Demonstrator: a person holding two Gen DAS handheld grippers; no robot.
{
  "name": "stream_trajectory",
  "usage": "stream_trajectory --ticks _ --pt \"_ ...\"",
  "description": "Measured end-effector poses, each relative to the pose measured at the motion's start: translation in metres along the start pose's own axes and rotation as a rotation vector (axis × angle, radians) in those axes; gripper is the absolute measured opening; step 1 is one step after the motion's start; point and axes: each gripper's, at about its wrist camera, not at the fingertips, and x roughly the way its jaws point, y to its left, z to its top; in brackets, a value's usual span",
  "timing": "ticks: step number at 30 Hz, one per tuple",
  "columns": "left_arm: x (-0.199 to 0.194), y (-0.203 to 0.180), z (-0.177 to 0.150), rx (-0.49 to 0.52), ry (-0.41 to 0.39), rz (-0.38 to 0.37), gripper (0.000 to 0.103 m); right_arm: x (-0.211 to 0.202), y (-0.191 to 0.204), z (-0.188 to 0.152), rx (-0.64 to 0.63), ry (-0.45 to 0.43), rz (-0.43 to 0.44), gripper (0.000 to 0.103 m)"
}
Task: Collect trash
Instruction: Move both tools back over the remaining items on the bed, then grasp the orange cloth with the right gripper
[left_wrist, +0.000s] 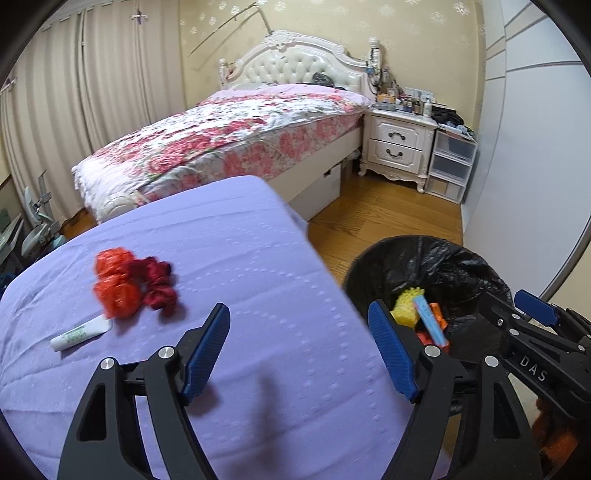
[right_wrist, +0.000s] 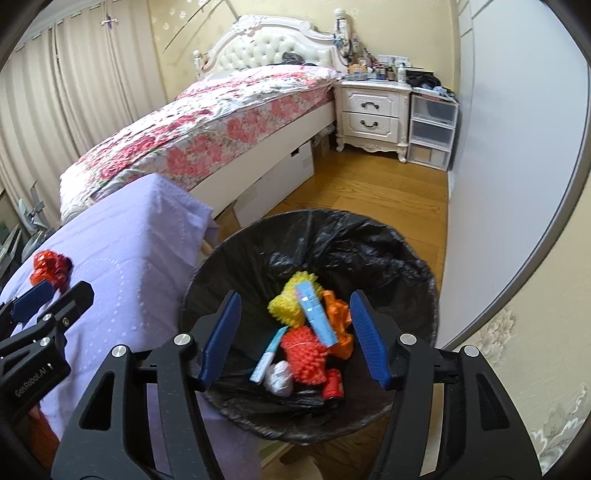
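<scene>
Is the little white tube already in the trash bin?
No, the white tube lies on the purple cloth beside the red crinkly bundle, outside the black-lined trash bin.

Right gripper (right_wrist: 293, 336) gapes empty over the black-lined bin (right_wrist: 417, 266) of trash.

The bin (right_wrist: 369, 236), lined with a black bag, stands on the floor just beside the purple-covered table. Inside lie a yellow mesh ball (right_wrist: 286, 308), a light-blue tube (right_wrist: 316, 315), an orange wrapper (right_wrist: 341, 325), an orange-red mesh ball (right_wrist: 304, 354), a slim tube (right_wrist: 264, 356), a white wad (right_wrist: 279, 376) and what may be a small red roll (right_wrist: 332, 386). On the table remain crumpled orange and dark-red wrappers (left_wrist: 129, 282) and a white tube (left_wrist: 79, 334), lying flat.
</scene>
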Motion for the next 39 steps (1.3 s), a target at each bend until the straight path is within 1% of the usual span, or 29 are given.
stream_trajectory --ticks 9,11,16,21,28,32,34,36,38,39 --pt "-0.026 0.073 -0.025 -0.093 0.005 0.106 0.076 -0.012 0.063 -0.011 -0.109 0.011 0.105 0.063" --pt "-0.03 0.088 -0.032 -0.113 0.01 0.129 0.076 -0.016 0.079 -0.013 -0.137 0.011 0.13 0.065" --pt "-0.035 0.128 -0.047 -0.168 0.029 0.191 0.077 -0.021 0.116 -0.018 -0.197 0.019 0.185 0.067" --pt "-0.041 0.156 -0.059 -0.2 0.041 0.25 0.077 -0.025 0.158 -0.028 -0.266 0.043 0.243 0.068" --pt "-0.046 0.19 -0.071 -0.254 0.055 0.284 0.077 -0.024 0.209 -0.04 -0.348 0.071 0.306 0.068" --pt "-0.045 0.204 -0.077 -0.283 0.069 0.274 0.077 -0.018 0.229 -0.044 -0.378 0.094 0.322 0.068" --pt "-0.044 0.207 -0.076 -0.285 0.071 0.269 0.077 -0.014 0.236 -0.046 -0.395 0.101 0.31 0.068" --pt "-0.042 0.207 -0.074 -0.27 0.069 0.273 0.077 -0.012 0.24 -0.047 -0.409 0.106 0.299 0.065" --pt "-0.04 0.207 -0.073 -0.257 0.07 0.27 0.077 -0.009 0.241 -0.049 -0.417 0.118 0.293 0.049" --pt "-0.038 0.207 -0.071 -0.251 0.071 0.268 0.077 -0.007 0.241 -0.05 -0.416 0.124 0.292 0.046"
